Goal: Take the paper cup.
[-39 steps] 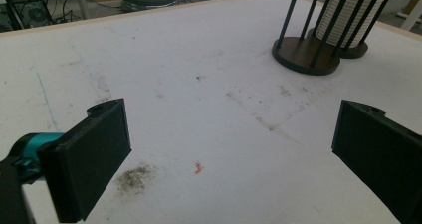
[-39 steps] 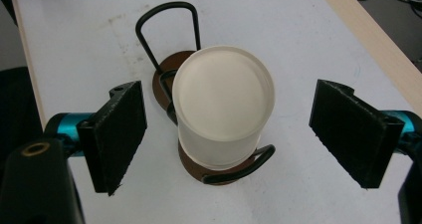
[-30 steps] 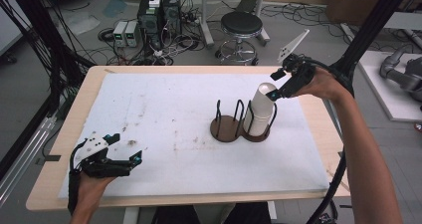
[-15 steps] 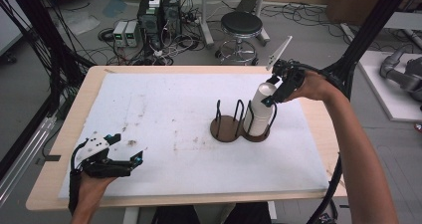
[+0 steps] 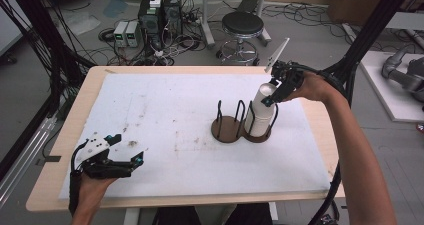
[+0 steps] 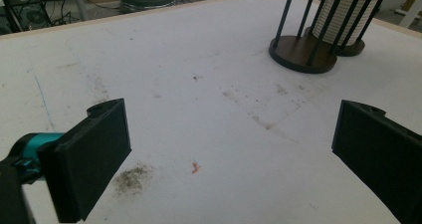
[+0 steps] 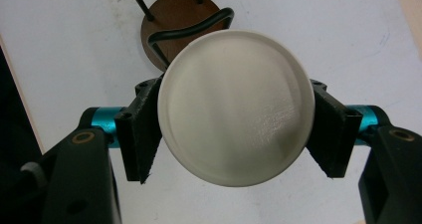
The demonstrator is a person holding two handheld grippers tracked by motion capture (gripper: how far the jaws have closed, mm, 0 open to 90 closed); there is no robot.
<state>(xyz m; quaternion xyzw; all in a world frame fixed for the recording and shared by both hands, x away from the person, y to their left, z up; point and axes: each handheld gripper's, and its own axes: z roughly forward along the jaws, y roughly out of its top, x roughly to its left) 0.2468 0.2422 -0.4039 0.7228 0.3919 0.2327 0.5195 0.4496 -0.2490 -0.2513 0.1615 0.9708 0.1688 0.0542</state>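
A stack of white paper cups [image 5: 262, 116] stands upside down in the right ring of a dark wooden and wire cup holder [image 5: 229, 129]. My right gripper [image 5: 272, 96] comes at the stack from above. Its jaws have just been closing, and now press both sides of the top cup [image 7: 236, 107]; the holder's empty base [image 7: 174, 15] lies beyond it. My left gripper [image 5: 131, 157] rests near the table's front left corner. In the left gripper view its jaws [image 6: 231, 134] stand wide open with nothing between them, and the holder [image 6: 298, 52] and cup stack [image 6: 348, 15] are far off.
A white mat [image 5: 165, 105] with dirt smudges covers the wooden table [image 5: 50, 185]. Behind the table stand a black stool [image 5: 242, 22] and computer boxes with cables [image 5: 160, 10]. Black frame poles rise at both sides.
My right gripper has come down a little over the stack and its jaws have closed on the top cup. My left gripper has stayed where it was, open.
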